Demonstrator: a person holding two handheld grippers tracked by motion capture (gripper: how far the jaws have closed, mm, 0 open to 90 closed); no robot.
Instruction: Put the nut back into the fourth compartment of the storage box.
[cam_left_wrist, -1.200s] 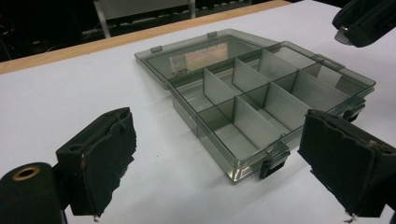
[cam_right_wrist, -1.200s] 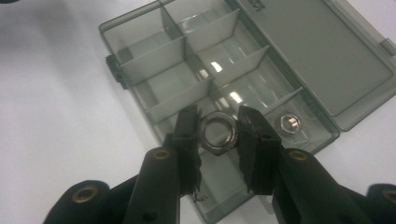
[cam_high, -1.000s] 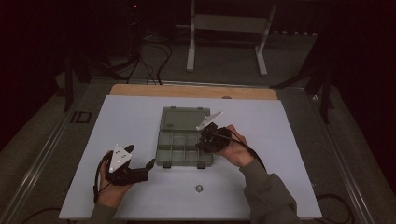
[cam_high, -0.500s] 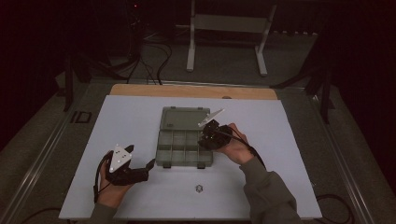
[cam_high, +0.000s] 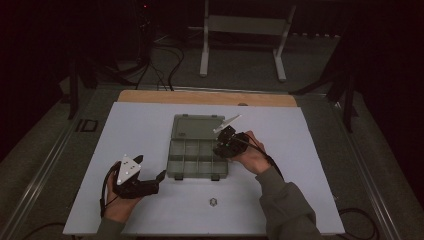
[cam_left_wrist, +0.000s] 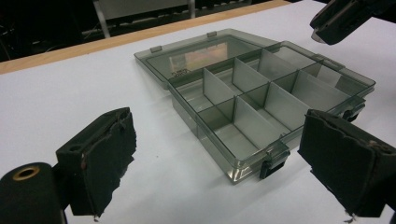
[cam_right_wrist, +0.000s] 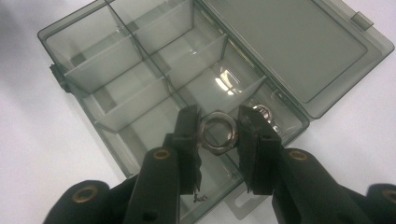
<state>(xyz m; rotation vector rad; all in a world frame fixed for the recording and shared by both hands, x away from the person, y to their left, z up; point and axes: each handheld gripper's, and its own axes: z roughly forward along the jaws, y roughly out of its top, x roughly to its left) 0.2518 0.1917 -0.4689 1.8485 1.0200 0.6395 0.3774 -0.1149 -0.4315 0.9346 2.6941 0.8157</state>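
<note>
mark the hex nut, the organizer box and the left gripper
hex nut (cam_right_wrist: 218, 132): right gripper view, its flat rim.
organizer box (cam_left_wrist: 232, 76): left gripper view, a middle divider.
left gripper (cam_left_wrist: 219, 161): left gripper view, midway between its fingertips.

hex nut | metal, pinched in jaws | over open compartment box

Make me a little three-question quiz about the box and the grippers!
1. True or false: the organizer box has its lid open.
2. What does the right gripper hold? A) hex nut B) pencil C) coin
3. Fill in: the left gripper has its jaws ____, with nothing between them.

Key: 1 true; 2 A, the hex nut, held over the box; 3 open.
</note>
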